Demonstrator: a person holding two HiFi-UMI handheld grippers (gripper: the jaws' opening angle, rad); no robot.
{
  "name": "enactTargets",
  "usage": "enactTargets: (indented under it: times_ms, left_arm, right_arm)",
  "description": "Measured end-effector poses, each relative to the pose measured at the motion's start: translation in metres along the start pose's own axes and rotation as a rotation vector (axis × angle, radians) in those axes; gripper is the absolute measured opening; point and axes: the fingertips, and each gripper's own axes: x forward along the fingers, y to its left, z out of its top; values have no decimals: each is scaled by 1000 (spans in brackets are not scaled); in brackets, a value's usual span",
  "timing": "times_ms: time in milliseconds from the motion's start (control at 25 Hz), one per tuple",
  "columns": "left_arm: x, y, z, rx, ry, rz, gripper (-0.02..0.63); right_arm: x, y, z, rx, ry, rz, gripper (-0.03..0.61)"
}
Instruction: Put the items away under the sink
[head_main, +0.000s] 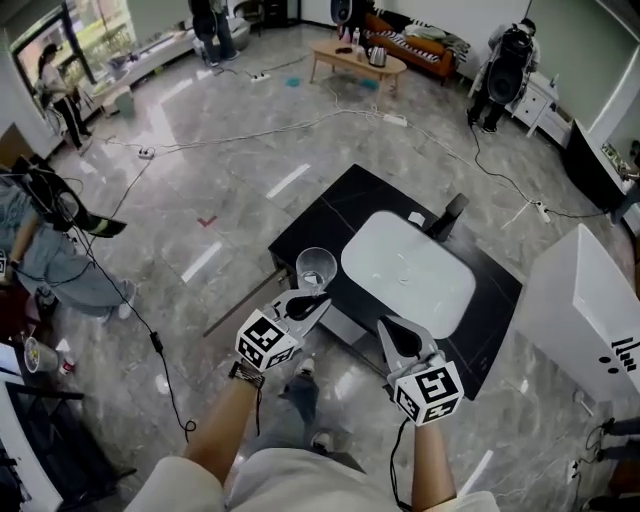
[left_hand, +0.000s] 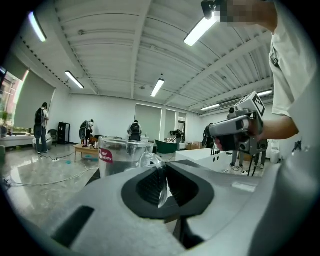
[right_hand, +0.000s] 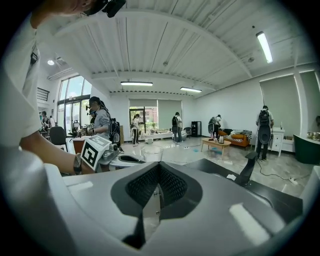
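A clear glass mug (head_main: 315, 268) with a red label hangs over the near left corner of the black counter (head_main: 310, 225). My left gripper (head_main: 318, 299) is shut on its handle; in the left gripper view the mug (left_hand: 122, 155) stands just past the jaws, and the glass handle (left_hand: 150, 161) is pinched in the left gripper (left_hand: 162, 182). My right gripper (head_main: 385, 326) hovers over the counter's front edge beside the white sink (head_main: 410, 272), shut with nothing in it. The right gripper view shows the right gripper (right_hand: 157, 187) with its jaws together, and the mug (right_hand: 151, 152) to its left.
A black faucet (head_main: 450, 215) stands at the sink's far side. A white cabinet (head_main: 585, 310) sits to the right of the counter. Cables (head_main: 300, 125) run across the glossy floor. Several people stand far off, near a low wooden table (head_main: 355, 55).
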Motion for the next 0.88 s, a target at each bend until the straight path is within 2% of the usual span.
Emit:
enactTargets:
  times_ms: [400,640,880]
  left_arm:
    - [-70,-62,21,31,-11,89,12]
    - [-86,-68,3,-3,-23,84,12]
    - [-90,-59,-31,-25,-9,71,12]
  right_arm:
    - [-56,42,21,-40,-82,20,8]
    - [-45,43,11,-38,-90,7,8]
    - [-22,35,-11,-37,-96,-10,8]
